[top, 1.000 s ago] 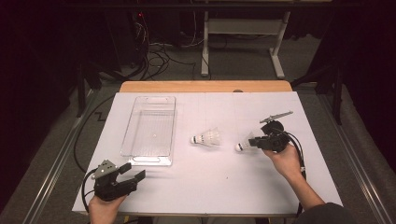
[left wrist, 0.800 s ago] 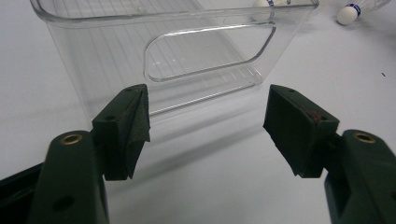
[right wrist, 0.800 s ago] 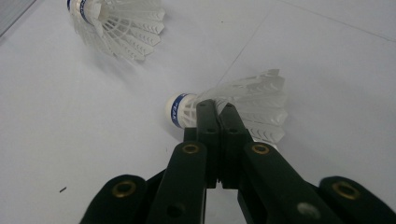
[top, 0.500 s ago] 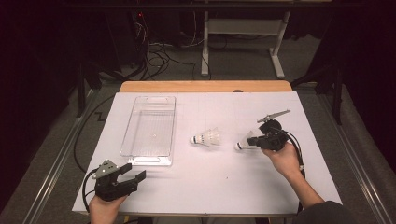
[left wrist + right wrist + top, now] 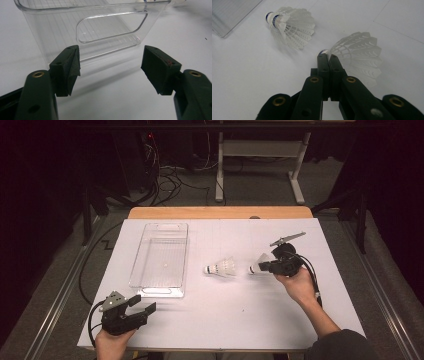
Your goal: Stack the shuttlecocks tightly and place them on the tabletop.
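Right hand-held gripper (image 5: 325, 58) clenched on a shuttlecock (image 5: 358, 53) by its cork, just off the table (image 5: 210, 320), prob. headed for the clear bin (image 5: 160, 257). Left hand-held gripper (image 5: 110, 67) idle, released.

Right gripper view: the cork end of the near shuttlecock (image 5: 359, 53) is mostly hidden behind the tips of the right gripper (image 5: 327, 58), so the exact contact btw pads and cork can't be read. Lower part of its feather skirt looks blurred and melts into the white table (image 5: 249, 82). The clear tray (image 5: 229, 15) is cut by the top-left edge, just one corner visible.

Left gripper view: tray (image 5: 85, 27) is cut at the top edge, its far end not visible; bodies of the left gripper (image 5: 110, 66) are cut at bottom and sides.

High view: print on the second shuttlecock (image 5: 220, 268) is too small to read. Both forearms are cut by the bottom edge.
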The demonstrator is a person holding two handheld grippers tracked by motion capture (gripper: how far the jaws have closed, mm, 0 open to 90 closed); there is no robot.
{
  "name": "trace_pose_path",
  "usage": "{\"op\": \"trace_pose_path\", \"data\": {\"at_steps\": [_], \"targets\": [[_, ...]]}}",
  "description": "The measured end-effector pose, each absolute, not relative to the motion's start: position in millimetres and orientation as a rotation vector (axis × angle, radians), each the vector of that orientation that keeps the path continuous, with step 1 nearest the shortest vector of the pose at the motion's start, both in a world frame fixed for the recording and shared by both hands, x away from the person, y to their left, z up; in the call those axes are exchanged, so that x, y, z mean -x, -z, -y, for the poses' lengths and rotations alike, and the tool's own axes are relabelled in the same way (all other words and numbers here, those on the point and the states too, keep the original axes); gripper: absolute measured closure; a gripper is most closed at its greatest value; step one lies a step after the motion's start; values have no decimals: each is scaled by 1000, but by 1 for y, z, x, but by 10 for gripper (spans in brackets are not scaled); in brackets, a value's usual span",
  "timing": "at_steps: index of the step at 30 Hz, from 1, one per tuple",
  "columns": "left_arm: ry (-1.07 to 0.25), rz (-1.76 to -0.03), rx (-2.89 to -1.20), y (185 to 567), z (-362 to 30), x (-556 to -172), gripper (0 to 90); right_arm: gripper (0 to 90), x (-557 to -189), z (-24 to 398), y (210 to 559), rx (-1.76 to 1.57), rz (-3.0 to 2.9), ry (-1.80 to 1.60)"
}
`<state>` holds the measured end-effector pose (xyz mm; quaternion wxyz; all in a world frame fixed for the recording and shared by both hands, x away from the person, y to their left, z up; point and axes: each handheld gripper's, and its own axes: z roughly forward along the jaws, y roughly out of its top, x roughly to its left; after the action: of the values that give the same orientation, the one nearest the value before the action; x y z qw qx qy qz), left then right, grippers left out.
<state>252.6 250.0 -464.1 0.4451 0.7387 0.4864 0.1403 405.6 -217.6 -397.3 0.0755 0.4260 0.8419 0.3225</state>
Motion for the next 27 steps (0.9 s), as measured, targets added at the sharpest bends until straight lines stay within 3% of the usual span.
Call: {"op": "trace_pose_path", "data": {"at_steps": [27], "targets": [[-349, -1205, -1824, 464, -251, -252, 319, 900, -420, 178, 397, -1239, -2561, -1024]]}}
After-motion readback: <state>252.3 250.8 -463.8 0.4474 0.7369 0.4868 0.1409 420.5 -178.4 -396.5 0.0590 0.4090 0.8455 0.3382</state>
